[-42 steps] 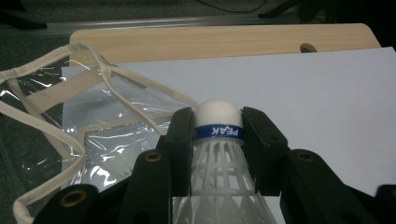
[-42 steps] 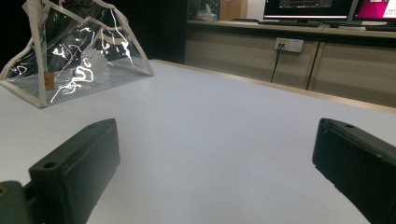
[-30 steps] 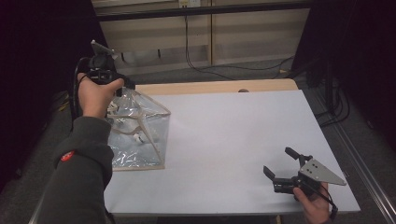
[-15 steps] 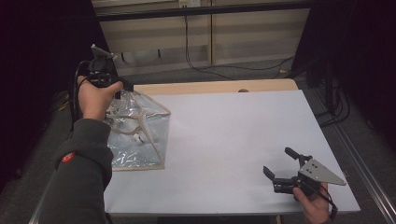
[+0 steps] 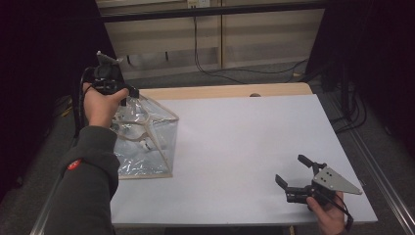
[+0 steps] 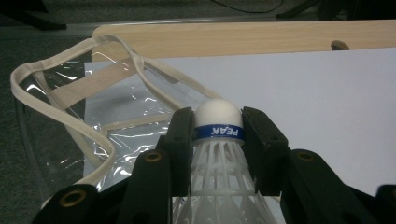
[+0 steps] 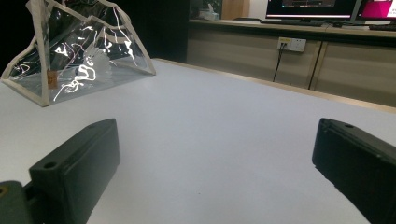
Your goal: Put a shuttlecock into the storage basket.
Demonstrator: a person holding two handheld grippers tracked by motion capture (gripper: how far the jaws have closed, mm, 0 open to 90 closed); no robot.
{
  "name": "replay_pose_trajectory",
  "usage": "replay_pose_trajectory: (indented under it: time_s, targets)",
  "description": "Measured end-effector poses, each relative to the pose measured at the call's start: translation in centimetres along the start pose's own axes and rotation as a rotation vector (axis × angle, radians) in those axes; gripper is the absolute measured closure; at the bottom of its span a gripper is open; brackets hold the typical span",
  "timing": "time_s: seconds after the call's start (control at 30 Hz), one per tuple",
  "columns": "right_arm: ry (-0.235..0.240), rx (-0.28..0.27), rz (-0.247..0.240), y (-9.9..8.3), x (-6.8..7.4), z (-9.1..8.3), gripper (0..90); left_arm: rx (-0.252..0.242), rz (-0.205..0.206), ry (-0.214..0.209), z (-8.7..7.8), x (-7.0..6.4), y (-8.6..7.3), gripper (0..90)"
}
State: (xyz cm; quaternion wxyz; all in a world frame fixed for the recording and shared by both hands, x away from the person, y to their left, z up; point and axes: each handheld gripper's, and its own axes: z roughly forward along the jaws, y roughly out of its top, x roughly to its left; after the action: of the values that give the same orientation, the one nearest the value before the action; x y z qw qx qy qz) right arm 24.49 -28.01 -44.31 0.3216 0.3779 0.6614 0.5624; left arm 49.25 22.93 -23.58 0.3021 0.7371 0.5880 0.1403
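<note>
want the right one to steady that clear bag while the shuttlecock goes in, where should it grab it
Probably the beige-trimmed corner edge of the clear bag facing the right gripper: that stiff seam stands upright, so open jaws coming in level from the table's bare side could close across it, away from the left gripper holding the shuttlecock.

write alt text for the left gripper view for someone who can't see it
Two black jaws of the left gripper clamp a white plastic shuttlecock by its rounded cork, which has a blue band reading PEAK. Behind it on the white table lies a clear plastic bag with beige trim, its mouth open.
</note>
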Motion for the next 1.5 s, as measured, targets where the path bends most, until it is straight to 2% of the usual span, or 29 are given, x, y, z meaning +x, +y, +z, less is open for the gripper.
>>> replay_pose_trajectory:
  time_s: [0.47, 0.6, 0.87, 1.5]
  targets:
    - [-0.002, -0.001, 0.001, 0.0, 0.0, 0.0, 1.0, 0.0, 0.005, 0.0, 0.8, 0.2, -0.2, 65.1]
    - [-0.003, -0.001, 0.001, 0.0, 0.0, 0.0, 1.0, -0.004, -0.006, 0.004, 1.2, 0.3, -0.3, 65.1]
    - [0.001, -0.002, 0.002, 0.0, 0.0, 0.0, 1.0, -0.004, 0.001, 0.015, 1.2, 0.4, -0.3, 65.0]
    - [0.0, -0.002, 0.001, 0.0, 0.0, -0.1, 1.0, -0.012, -0.017, 0.02, 1.9, 0.6, -0.8, 64.5]
